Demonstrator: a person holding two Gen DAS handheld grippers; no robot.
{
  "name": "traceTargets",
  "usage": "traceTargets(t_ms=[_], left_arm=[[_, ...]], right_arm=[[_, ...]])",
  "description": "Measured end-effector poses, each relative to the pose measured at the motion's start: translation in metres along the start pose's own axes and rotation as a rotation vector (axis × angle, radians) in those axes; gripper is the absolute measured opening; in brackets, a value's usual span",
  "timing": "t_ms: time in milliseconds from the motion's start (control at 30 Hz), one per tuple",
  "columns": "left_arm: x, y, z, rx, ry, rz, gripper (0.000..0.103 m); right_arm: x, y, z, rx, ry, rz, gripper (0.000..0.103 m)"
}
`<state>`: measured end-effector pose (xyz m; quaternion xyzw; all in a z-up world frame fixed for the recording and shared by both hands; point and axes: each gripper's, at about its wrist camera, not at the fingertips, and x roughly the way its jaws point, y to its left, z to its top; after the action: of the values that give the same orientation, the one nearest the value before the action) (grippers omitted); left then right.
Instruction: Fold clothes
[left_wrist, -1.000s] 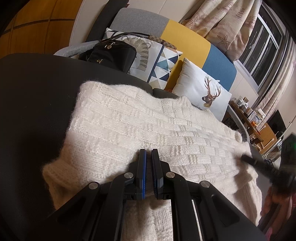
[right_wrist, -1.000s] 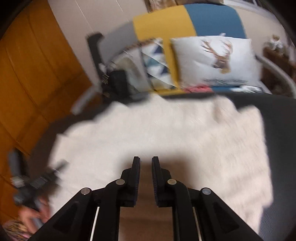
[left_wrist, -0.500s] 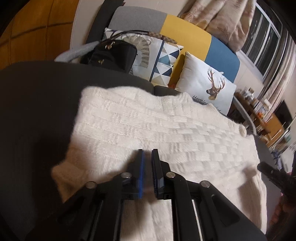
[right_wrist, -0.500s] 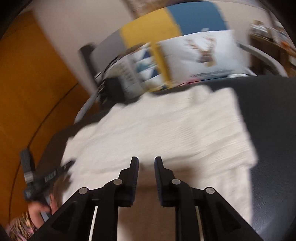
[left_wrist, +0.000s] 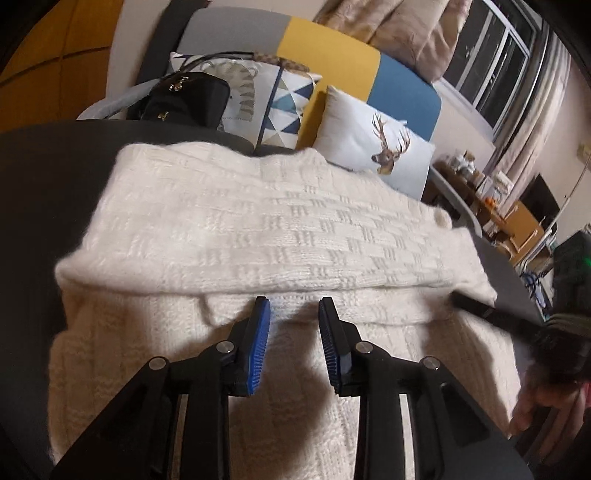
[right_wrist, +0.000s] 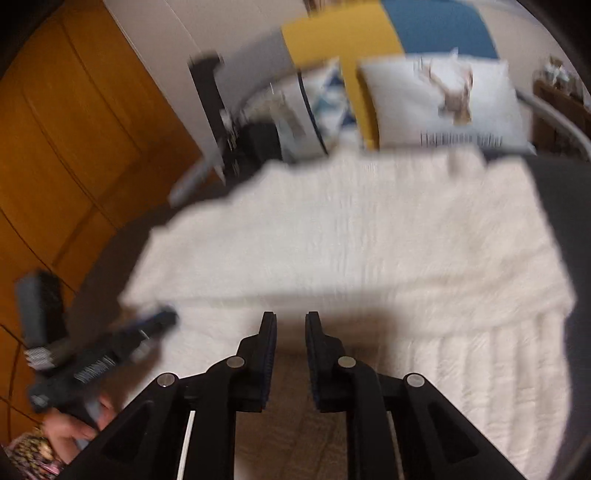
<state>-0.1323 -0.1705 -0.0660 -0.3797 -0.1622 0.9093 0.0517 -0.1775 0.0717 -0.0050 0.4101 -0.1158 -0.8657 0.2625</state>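
A cream knitted sweater (left_wrist: 258, 221) lies on a dark surface (left_wrist: 44, 177), its far part doubled over the near part with a thick fold edge across the middle. My left gripper (left_wrist: 293, 304) hovers just short of that edge. Its blue-padded jaws are opening and nothing is between them. At the right edge of the sweater a black fingertip (left_wrist: 469, 301) of the right gripper shows. In the blurred right wrist view the sweater (right_wrist: 351, 240) fills the middle. My right gripper (right_wrist: 290, 319) is above its near part, jaws closing with a small empty gap.
Behind the sweater stands a sofa with a black handbag (left_wrist: 184, 98), a patterned cushion (left_wrist: 266, 99) and a deer cushion (left_wrist: 373, 147). An orange wooden door (right_wrist: 55, 147) is at the left. A window (left_wrist: 491, 62) and cluttered shelves (left_wrist: 491, 206) are at the right.
The left jaws, shut before, have spread apart. Both grippers have drawn back toward the near side, and the fold edge now lies ahead of their tips.
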Motion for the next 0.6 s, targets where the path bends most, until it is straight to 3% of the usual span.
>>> traceTargets(t_ms=[67, 267, 367, 433, 533, 567, 600], left_arm=[[0.000, 0.000, -0.001, -0.001, -0.004, -0.002, 0.030], [0.002, -0.003, -0.002, 0.029, 0.001, 0.020, 0.030], [0.005, 0.001, -0.001, 0.018, 0.001, 0.006, 0.030], [0.005, 0.002, -0.001, 0.016, 0.002, 0.003, 0.030], [0.003, 0.003, 0.002, 0.009, 0.018, -0.006, 0.030], [0.001, 0.003, 0.003, 0.006, 0.025, -0.005, 0.030], [-0.003, 0.003, 0.003, 0.000, 0.032, 0.006, 0.030]], right_arm=[[-0.006, -0.001, 0.012, 0.023, -0.043, 0.003, 0.016], [0.019, -0.028, 0.025, 0.081, 0.032, -0.156, 0.015], [0.011, -0.059, 0.013, 0.195, -0.026, -0.122, 0.002], [0.007, -0.071, 0.008, 0.249, -0.041, -0.085, 0.002], [-0.010, -0.064, 0.011, 0.235, -0.021, -0.074, 0.013], [-0.019, -0.056, 0.007, 0.199, -0.011, -0.062, 0.021], [-0.028, -0.048, 0.003, 0.164, 0.000, -0.049, 0.021]])
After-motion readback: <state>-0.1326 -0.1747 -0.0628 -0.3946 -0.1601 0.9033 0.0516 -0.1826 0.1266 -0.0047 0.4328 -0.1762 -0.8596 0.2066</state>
